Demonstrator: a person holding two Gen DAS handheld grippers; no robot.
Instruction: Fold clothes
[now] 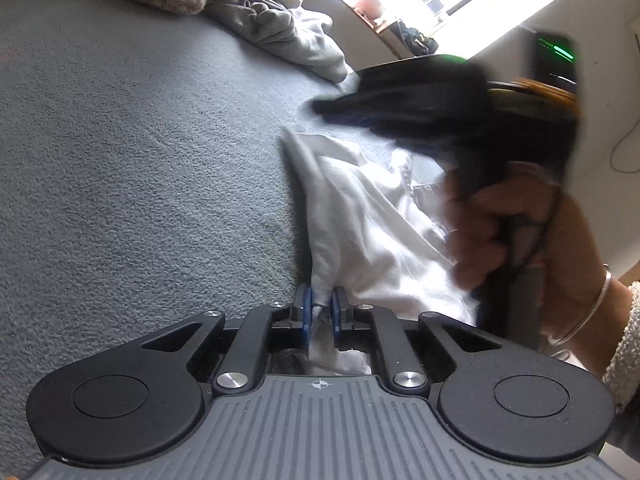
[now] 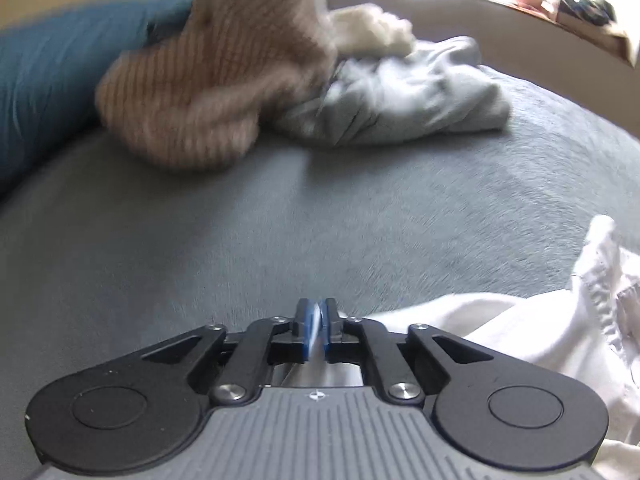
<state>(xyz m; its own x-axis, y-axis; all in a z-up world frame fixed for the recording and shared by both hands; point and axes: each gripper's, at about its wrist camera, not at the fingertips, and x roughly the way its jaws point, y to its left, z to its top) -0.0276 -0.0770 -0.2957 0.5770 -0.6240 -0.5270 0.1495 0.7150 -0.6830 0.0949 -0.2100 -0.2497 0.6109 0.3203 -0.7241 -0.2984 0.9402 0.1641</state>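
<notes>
Left wrist view: left gripper clamped on a bunched edge of white garment, spread rumpled on grey blanket. Right gripper pinched nearly closed on a thin white fold. Risk judged: thin hold slipping under pull, skewing the fold.

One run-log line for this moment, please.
left gripper: shut on white garment | right gripper: shut on white garment | surface: grey blanket

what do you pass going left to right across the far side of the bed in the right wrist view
blue pillow → beige striped knit → grey garment
</notes>
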